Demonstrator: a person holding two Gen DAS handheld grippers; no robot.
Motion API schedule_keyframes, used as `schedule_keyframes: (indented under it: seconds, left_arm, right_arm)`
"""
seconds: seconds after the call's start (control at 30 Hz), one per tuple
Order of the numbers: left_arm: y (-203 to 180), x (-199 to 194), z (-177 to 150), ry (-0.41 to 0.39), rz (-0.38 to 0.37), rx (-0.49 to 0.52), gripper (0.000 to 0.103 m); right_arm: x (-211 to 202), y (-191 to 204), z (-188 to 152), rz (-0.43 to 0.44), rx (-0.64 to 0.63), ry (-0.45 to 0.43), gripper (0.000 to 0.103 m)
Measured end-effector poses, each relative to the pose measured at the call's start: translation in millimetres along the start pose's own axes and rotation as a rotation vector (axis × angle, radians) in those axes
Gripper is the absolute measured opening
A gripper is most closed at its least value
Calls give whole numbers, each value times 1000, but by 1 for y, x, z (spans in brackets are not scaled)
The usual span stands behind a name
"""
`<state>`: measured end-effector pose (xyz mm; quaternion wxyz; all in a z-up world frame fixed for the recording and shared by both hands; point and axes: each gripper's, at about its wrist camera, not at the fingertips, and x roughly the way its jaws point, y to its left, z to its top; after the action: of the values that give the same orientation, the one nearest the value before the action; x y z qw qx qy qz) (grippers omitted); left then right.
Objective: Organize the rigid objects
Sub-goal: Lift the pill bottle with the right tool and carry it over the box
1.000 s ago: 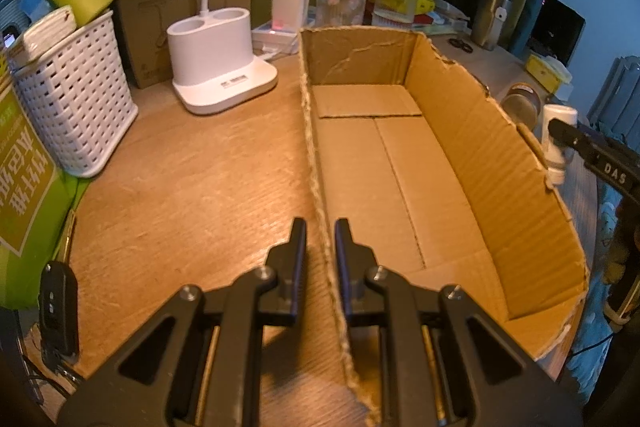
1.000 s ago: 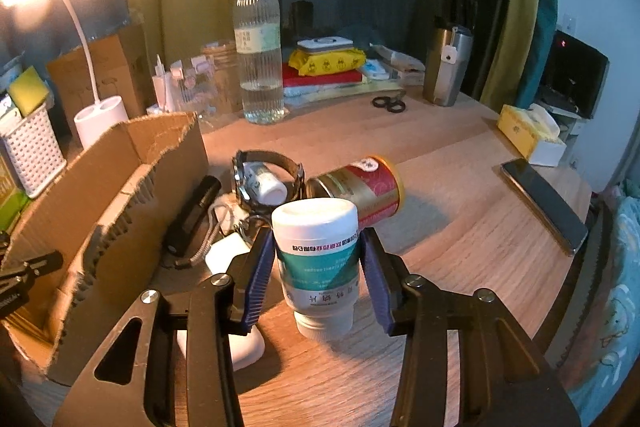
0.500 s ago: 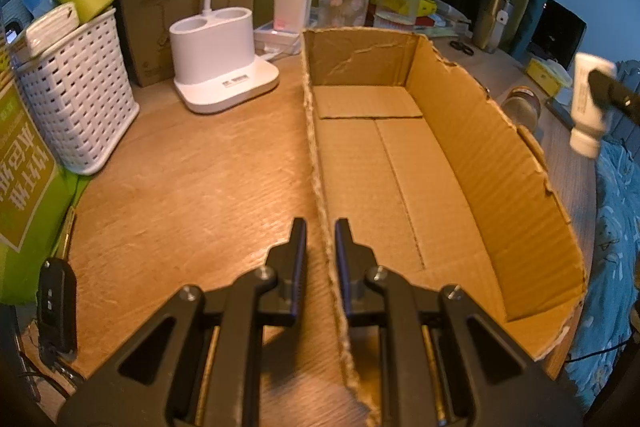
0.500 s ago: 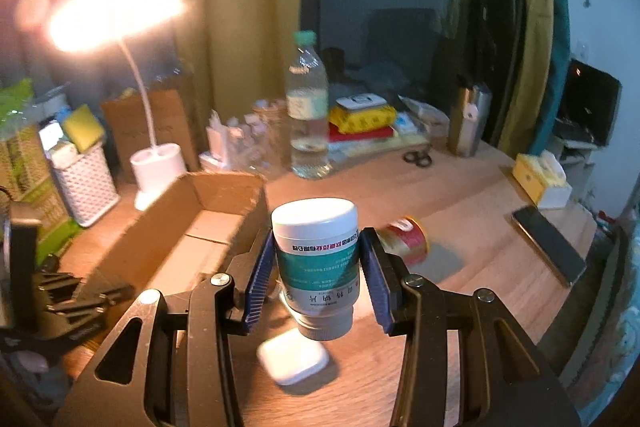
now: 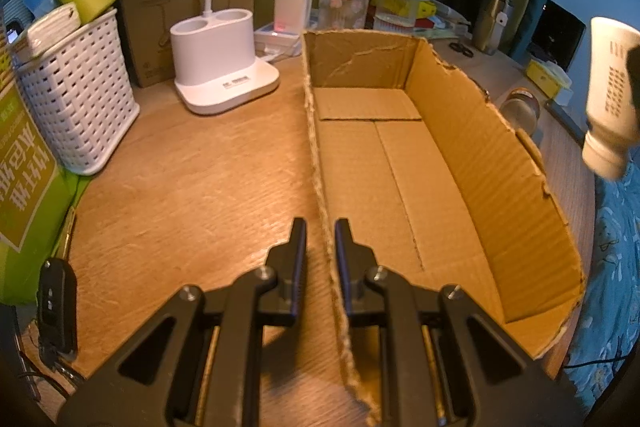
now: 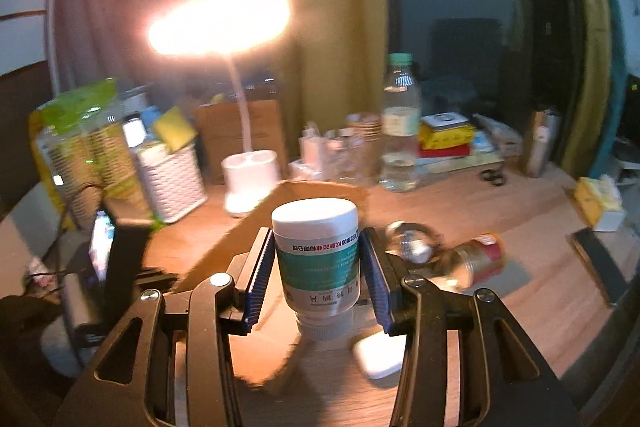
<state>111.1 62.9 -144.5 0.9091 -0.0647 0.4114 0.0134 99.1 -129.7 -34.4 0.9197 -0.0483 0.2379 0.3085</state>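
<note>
Right wrist view: our right gripper stays clamped on the white teal-labelled plastic bottle, now lifted higher beside the brown cardboard box. Our left gripper remains pinched on the box's near wall.
</note>
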Motion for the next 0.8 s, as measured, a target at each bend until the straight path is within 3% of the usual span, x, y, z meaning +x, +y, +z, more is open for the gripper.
schedule_keyframes:
  seconds: [0.33,0.6,0.8]
  left_arm:
    - [2,-4,2,-20,13,-2,16]
    - [1,-1,0,-12,16,0,15]
    - [6,1,-3,-24,-8,-41,15]
  right_arm:
    - [22,19,-9,116,23,74,46]
    - [49,22,-28,99,25,172,46]
    - [65,37,-40,12,-57,216,46]
